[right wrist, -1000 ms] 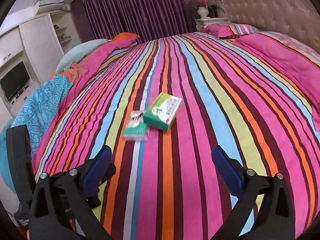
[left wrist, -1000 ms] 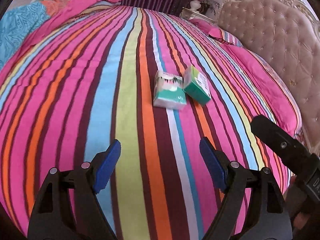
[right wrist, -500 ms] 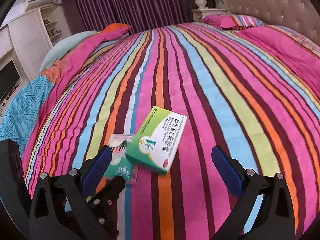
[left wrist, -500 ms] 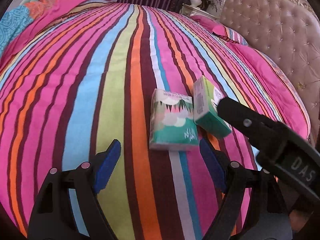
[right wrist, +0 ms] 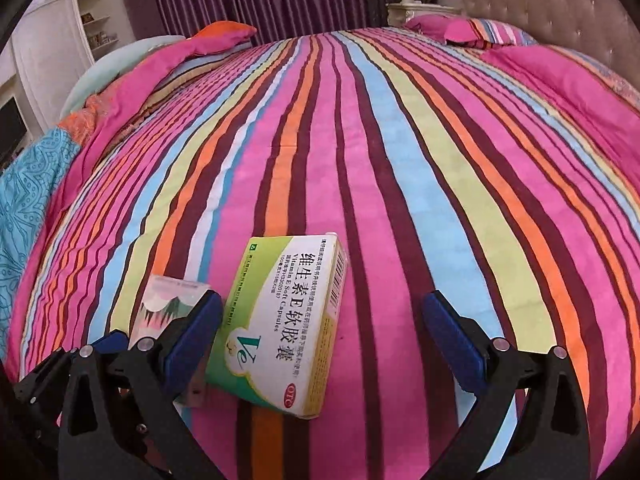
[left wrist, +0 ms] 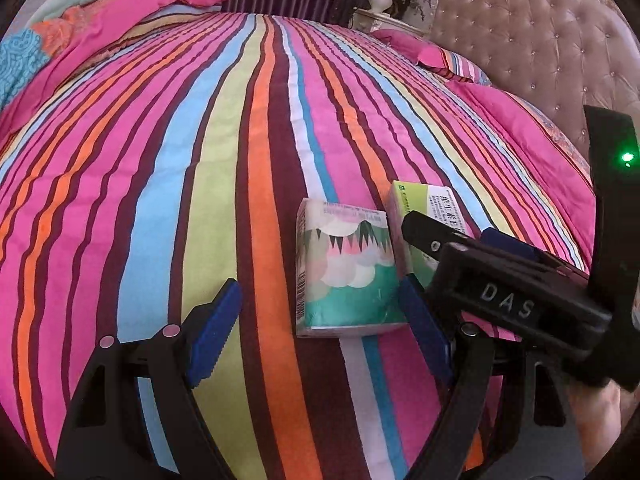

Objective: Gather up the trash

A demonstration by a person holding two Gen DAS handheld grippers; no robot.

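Grippers both closer than a second ago: left gripper (left wrist: 320, 316) wide around tissue pack (left wrist: 344, 268), right gripper (right wrist: 320, 332) wide around vitamin box (right wrist: 288, 320). Grasps look imminent on bed (right wrist: 360, 140).

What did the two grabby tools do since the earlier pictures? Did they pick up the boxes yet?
Both came in closer. The left tool now sits around the tissue pack, the right tool around the vitamin box. Neither is gripped yet. Both tools stayed open, and the boxes stayed put, side by side on the striped bedspread.
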